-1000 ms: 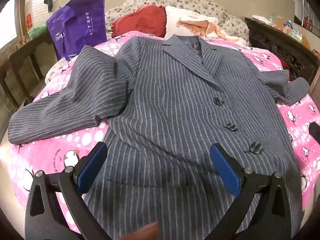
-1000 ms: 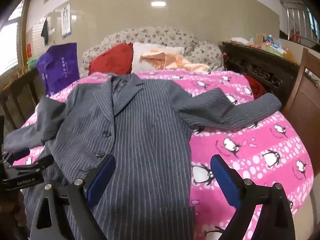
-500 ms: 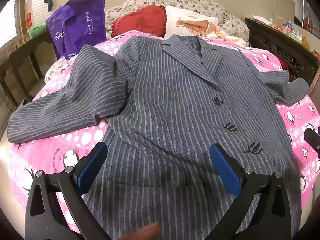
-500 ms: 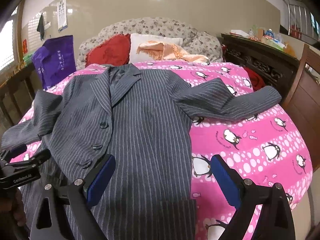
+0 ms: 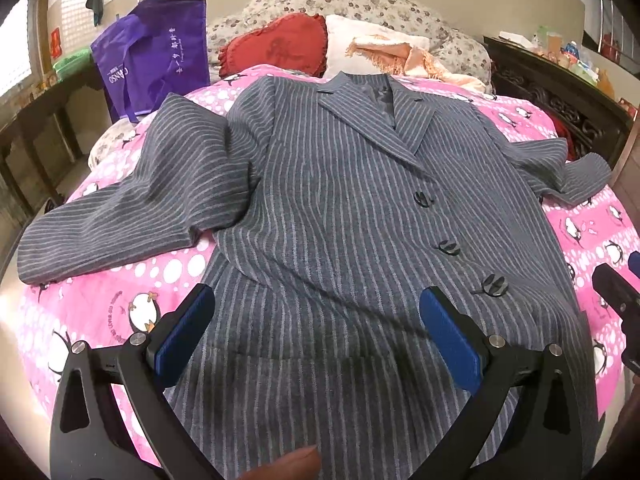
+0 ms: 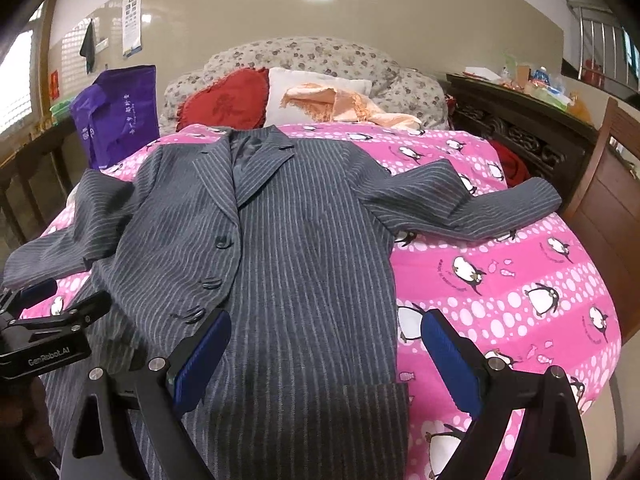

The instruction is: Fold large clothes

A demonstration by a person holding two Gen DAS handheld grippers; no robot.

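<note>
A grey pinstriped jacket (image 5: 340, 208) lies buttoned and spread flat on the pink penguin bedspread (image 6: 520, 272). Left gripper (image 5: 316, 332) and right gripper (image 6: 326, 344) hover above its lower front, jaws apart, holding nothing.

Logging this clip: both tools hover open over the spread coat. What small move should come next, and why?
Probably lower the right tool onto the coat's near hem edge beside the pocket flap. Both tools are open and hold nothing, the coat lies flat and buttoned with its sleeves spread, and the left tool hangs over the hem.
</note>
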